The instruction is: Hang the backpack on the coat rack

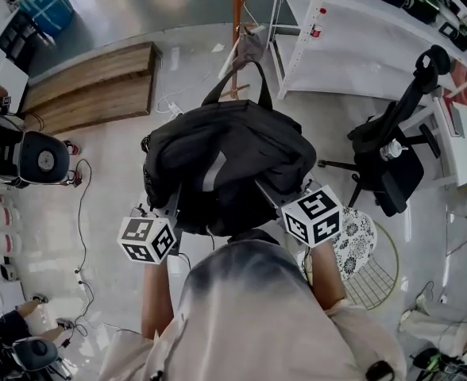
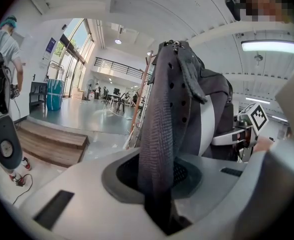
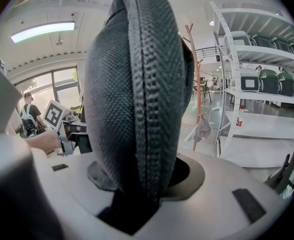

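The black fabric backpack (image 1: 233,153) is held off the floor between both claws. The left claw (image 2: 159,204) is clenched on its mesh strap, and the right claw (image 3: 137,199) is clamped on its zippered edge. The orange wooden coat rack (image 1: 237,10) stands just beyond.

1. I see the backpack (image 1: 225,161) as black, with one pale grey stripe down its front. Up close its fabric shows a coarse woven mesh.
2. The marker cubes (image 1: 148,238) are white with black square patterns.
3. The coat rack (image 1: 237,6) reads orange-brown to me, and the cloth (image 1: 251,46) on it is grey.
4. The chair (image 1: 392,157) is black and the shelf (image 1: 353,46) is white.
5. The platform (image 1: 90,86) is brown wood grain.
6. The stool (image 1: 353,240) has a white cushion with a dark speckled pattern, over yellow wire.
7. The floor (image 1: 114,181) is a pale, glossy grey.
8. The bin (image 1: 47,6) is teal.
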Available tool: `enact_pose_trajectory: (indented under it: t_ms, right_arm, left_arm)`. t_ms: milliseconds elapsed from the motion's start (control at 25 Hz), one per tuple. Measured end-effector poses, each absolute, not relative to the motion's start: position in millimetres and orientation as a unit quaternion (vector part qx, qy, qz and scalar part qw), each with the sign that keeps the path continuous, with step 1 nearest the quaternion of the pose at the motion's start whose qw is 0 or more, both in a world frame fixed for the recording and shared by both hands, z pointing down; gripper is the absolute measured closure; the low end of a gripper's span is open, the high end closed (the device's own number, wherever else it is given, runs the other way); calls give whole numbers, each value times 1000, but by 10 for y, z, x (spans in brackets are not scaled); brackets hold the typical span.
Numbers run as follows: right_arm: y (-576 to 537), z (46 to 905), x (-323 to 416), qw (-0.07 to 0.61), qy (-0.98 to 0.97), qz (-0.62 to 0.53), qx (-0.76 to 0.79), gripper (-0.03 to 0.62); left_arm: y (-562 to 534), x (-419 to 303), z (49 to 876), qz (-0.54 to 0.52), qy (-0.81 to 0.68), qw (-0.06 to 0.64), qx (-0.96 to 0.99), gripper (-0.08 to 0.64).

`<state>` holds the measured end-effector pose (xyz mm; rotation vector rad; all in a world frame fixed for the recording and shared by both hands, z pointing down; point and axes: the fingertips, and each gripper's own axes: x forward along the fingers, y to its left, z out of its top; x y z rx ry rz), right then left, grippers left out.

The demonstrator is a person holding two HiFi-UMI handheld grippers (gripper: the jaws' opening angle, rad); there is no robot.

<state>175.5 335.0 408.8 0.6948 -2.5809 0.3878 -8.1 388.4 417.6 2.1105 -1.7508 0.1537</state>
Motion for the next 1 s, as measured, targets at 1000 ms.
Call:
enact_pose_trajectory:
  t_ms: [1000]
  right_arm:
    - [1867, 3927, 1658, 201, -939, 128, 247, 405]
  left_arm:
    - [2372, -185, 4023, 44, -626, 193, 755, 494]
